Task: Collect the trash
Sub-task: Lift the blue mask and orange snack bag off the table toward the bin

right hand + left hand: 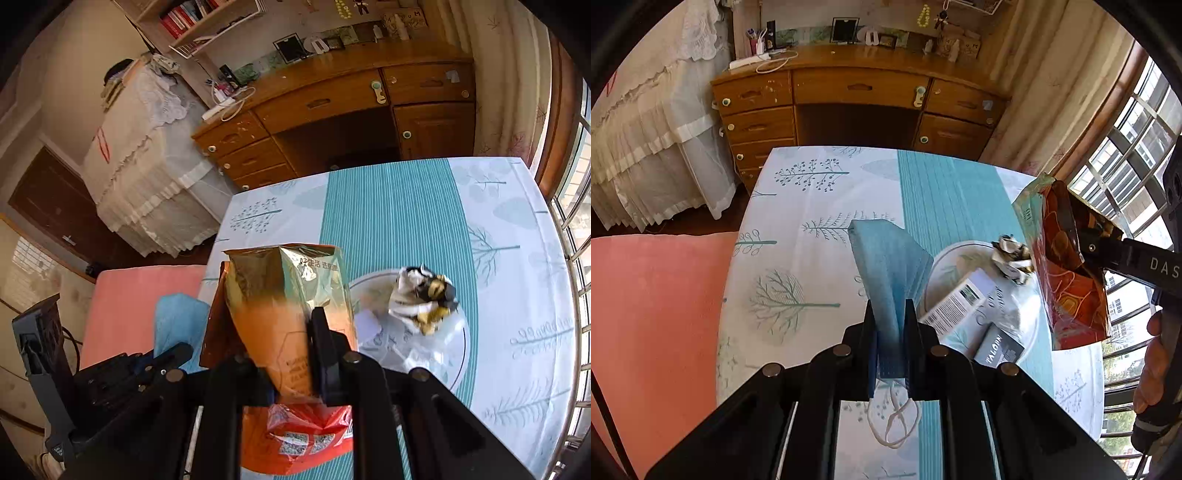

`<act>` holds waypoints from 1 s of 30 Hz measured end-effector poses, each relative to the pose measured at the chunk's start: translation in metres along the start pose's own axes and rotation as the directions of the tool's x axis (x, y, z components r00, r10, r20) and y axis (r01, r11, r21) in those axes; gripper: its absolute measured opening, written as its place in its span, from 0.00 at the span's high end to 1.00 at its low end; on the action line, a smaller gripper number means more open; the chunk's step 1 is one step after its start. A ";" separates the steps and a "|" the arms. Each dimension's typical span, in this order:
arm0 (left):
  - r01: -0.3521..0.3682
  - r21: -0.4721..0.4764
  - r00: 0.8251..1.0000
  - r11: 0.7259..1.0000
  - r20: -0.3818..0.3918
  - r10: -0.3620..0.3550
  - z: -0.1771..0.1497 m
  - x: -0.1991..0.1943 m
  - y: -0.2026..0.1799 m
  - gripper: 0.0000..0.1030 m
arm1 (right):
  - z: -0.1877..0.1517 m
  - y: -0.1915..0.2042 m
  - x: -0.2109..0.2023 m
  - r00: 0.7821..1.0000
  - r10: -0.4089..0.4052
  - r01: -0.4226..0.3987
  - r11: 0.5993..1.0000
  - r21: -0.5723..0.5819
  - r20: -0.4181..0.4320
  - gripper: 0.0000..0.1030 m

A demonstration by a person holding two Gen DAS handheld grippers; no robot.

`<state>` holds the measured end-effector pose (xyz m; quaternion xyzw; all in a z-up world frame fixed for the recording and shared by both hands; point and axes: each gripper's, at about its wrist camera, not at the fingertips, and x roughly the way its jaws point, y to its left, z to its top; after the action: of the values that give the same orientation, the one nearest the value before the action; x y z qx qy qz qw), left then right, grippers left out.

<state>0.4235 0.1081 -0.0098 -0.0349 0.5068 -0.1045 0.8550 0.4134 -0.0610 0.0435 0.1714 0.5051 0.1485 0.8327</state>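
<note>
Both tongs clamped: left gripper (891, 325) pinching blue face mask (886, 266), right gripper (295, 354) pinching orange snack bag (288, 306), each lifted clear for disposal; plate (463, 354) of scraps ahead.

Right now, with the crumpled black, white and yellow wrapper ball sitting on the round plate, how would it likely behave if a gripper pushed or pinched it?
The crumpled black, white and yellow wrapper ball looks like thin wadded film, so it is probably very light and would skid or tumble across the round plate if pushed. Its loose folds suggest it would squash under a pinch rather than resist.
</note>
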 end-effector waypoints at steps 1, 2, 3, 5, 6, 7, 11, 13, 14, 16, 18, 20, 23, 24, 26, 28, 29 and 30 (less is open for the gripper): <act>-0.003 0.003 1.000 1.000 0.013 0.003 -0.011 -0.015 -0.009 0.91 | -0.013 -0.001 -0.014 1.000 0.027 -0.027 1.000 0.001 0.005 0.85; -0.005 0.005 1.000 1.000 0.023 0.005 -0.024 -0.028 -0.018 0.91 | -0.026 -0.001 -0.028 0.999 0.054 -0.054 0.999 0.001 0.007 0.85; -0.005 0.005 1.000 1.000 0.031 0.005 -0.037 -0.042 -0.027 0.91 | -0.040 -0.003 -0.042 0.997 0.076 -0.076 0.997 -0.002 0.010 0.85; -0.006 0.001 0.999 1.000 0.041 0.006 -0.067 -0.066 -0.046 0.91 | -0.070 -0.005 -0.070 0.994 0.113 -0.113 0.993 -0.019 0.012 0.85; -0.009 -0.003 0.999 1.000 0.045 0.009 -0.084 -0.078 -0.056 0.91 | -0.085 -0.008 -0.085 0.992 0.128 -0.127 0.991 -0.033 0.016 0.85; -0.011 -0.005 0.999 1.000 0.046 0.012 -0.102 -0.088 -0.067 0.91 | -0.101 -0.011 -0.100 0.990 0.142 -0.141 0.989 -0.048 0.020 0.85; -0.021 -0.019 0.999 1.000 0.033 0.021 -0.172 -0.122 -0.106 0.91 | -0.161 -0.029 -0.151 0.982 0.191 -0.190 0.979 -0.079 0.006 0.85; -0.027 -0.017 0.999 0.999 0.028 0.028 -0.206 -0.138 -0.126 0.91 | -0.190 -0.040 -0.169 0.979 0.201 -0.201 0.975 -0.095 -0.008 0.85; -0.034 -0.012 0.999 0.999 0.027 0.034 -0.221 -0.145 -0.136 0.91 | -0.202 -0.045 -0.176 0.978 0.207 -0.208 0.973 -0.100 -0.017 0.85; -0.057 0.000 0.998 0.998 0.017 0.057 -0.247 -0.157 -0.152 0.91 | -0.228 -0.057 -0.185 0.975 0.216 -0.219 0.971 -0.094 -0.043 0.85; -0.077 0.007 0.997 0.997 -0.008 0.077 -0.269 -0.168 -0.165 0.91 | -0.249 -0.068 -0.190 0.973 0.219 -0.224 0.972 -0.075 -0.075 0.85; -0.097 0.019 0.995 0.995 -0.031 0.097 -0.286 -0.179 -0.176 0.91 | -0.272 -0.078 -0.195 0.969 0.223 -0.229 0.972 -0.052 -0.106 0.85; -0.128 0.067 0.991 0.989 -0.042 0.131 -0.301 -0.192 -0.191 0.91 | -0.299 -0.084 -0.201 0.967 0.218 -0.226 0.973 -0.054 -0.131 0.85; -0.129 0.084 0.990 0.988 -0.044 0.133 -0.305 -0.194 -0.195 0.91 | -0.306 -0.086 -0.202 0.966 0.219 -0.227 0.973 -0.049 -0.135 0.85; -0.125 0.117 0.989 0.985 -0.059 0.133 -0.313 -0.196 -0.203 0.91 | -0.321 -0.091 -0.203 0.966 0.220 -0.226 0.974 -0.029 -0.138 0.85; -0.115 0.147 0.989 0.982 -0.080 0.128 -0.320 -0.192 -0.209 0.91 | -0.334 -0.097 -0.200 0.963 0.224 -0.225 0.974 0.007 -0.147 0.85; -0.108 0.160 0.988 0.981 -0.091 0.123 -0.323 -0.189 -0.211 0.91 | -0.340 -0.100 -0.196 0.962 0.223 -0.221 0.975 0.028 -0.156 0.85; -0.098 0.170 0.988 0.981 -0.101 0.117 -0.328 -0.187 -0.213 0.91 | -0.348 -0.102 -0.192 0.962 0.217 -0.213 0.976 0.047 -0.166 0.85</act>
<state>0.0200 -0.0449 0.0276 0.0690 0.5443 -0.1014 0.8299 0.0252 -0.1862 0.0010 0.2237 0.5549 0.2449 0.7629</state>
